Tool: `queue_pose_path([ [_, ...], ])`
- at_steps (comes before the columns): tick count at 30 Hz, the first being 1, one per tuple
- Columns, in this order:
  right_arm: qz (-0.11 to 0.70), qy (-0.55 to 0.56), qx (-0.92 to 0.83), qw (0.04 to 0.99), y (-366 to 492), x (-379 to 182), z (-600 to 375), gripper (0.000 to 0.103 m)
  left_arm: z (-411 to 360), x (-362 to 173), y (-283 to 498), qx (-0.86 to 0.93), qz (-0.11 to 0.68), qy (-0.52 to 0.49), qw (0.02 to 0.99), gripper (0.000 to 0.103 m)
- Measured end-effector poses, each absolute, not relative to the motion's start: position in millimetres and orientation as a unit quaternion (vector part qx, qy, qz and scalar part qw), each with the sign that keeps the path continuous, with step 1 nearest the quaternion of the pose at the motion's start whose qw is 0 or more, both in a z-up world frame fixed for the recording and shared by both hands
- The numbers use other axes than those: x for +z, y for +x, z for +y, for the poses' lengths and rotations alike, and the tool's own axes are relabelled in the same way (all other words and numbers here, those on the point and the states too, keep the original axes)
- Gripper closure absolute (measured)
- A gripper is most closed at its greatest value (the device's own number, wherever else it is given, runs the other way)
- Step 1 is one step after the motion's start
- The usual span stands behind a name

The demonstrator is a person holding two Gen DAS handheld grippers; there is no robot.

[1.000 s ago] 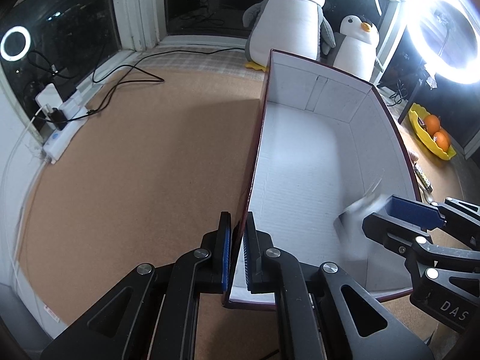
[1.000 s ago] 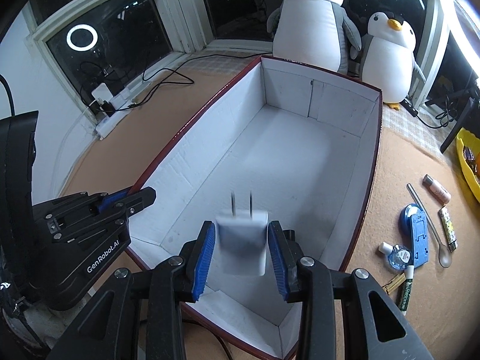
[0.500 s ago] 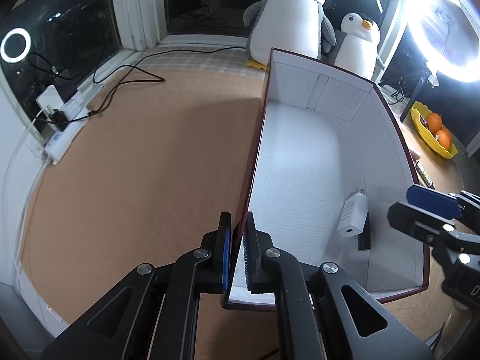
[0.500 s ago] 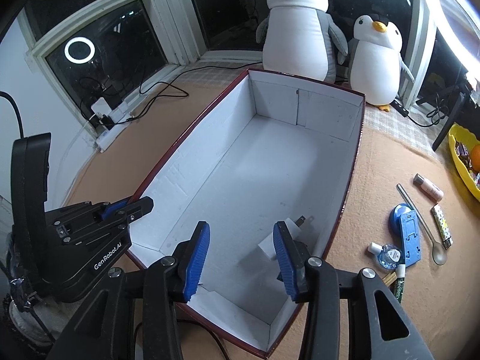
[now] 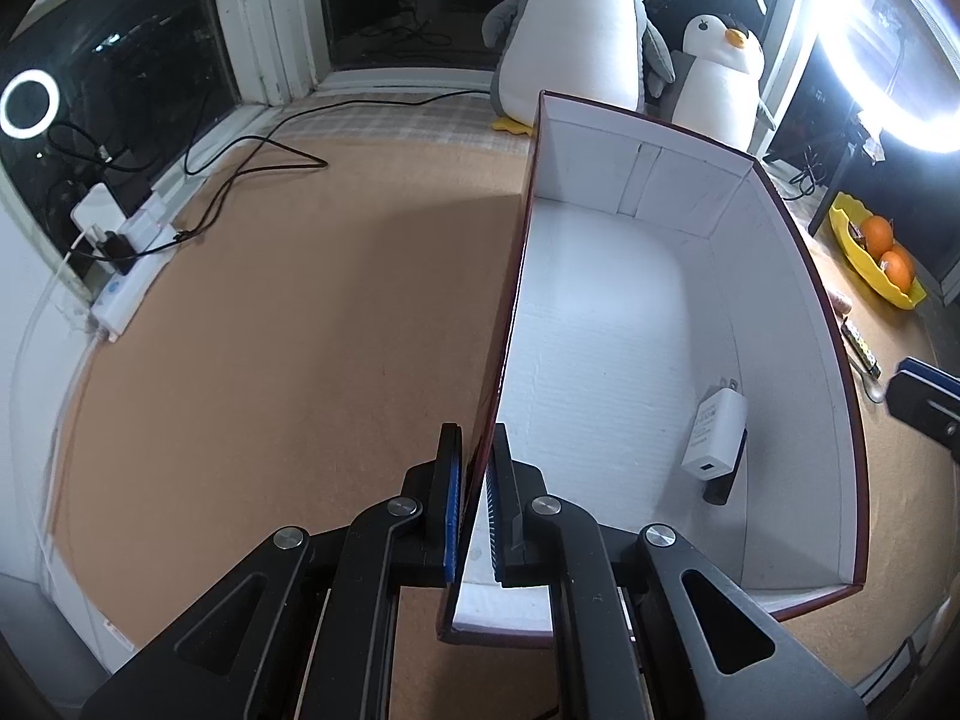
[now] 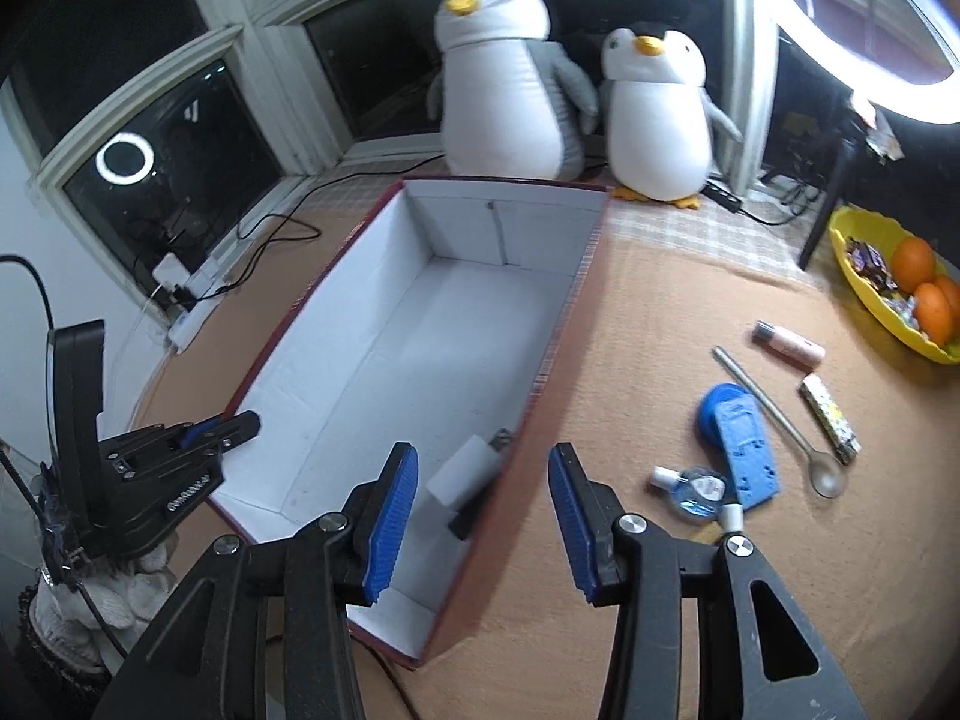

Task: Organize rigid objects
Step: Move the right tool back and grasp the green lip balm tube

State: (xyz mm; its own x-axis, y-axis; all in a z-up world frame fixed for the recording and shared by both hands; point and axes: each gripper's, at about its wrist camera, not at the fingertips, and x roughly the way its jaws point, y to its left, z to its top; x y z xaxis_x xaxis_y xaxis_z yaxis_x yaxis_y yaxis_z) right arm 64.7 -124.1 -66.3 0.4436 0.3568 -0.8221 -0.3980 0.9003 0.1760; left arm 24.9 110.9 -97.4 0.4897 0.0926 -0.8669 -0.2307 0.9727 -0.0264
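On the tan table (image 6: 660, 312) by dark windows (image 5: 138, 54), left gripper (image 5: 471, 510) pinches the box wall (image 5: 510, 312); right gripper (image 6: 483, 516), apparently empty, has been opening.

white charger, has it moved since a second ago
Yes. The white charger dropped out of the right gripper and now lies on the box floor by its right wall.

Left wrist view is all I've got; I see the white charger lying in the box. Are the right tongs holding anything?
Observer: No. The right tongs are open, have just been opening, and nothing is between them.
Operator: What lies outside the box?
Observer: To its right, a blue gadget, a spoon, a pink tube and a small clear bottle.
Operator: What is behind my left tongs?
Observer: A white knit glove shows under their handle.
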Motion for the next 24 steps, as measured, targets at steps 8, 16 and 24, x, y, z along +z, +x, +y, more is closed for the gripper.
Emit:
queue_pose_path([
  [8, 0.493, 0.016, 0.171, 0.853, 82.7, -77.2, -184.2, 0.061, 109.2, -98.8, 31.5, 0.102, 0.503, -0.063, 0.856, 0.097],
  [16, 0.517, 0.034, 0.123, 0.847, 91.3, -99.9, -240.2, 0.061, 108.6, -101.2, 37.6, 0.107, 0.511, -0.062, 0.85, 0.097],
  [24, 0.543, 0.043, 0.108, 0.831, 95.9, -129.9, -264.0, 0.061, 106.2, -103.7, 40.1, 0.112, 0.519, -0.061, 0.845, 0.097],
])
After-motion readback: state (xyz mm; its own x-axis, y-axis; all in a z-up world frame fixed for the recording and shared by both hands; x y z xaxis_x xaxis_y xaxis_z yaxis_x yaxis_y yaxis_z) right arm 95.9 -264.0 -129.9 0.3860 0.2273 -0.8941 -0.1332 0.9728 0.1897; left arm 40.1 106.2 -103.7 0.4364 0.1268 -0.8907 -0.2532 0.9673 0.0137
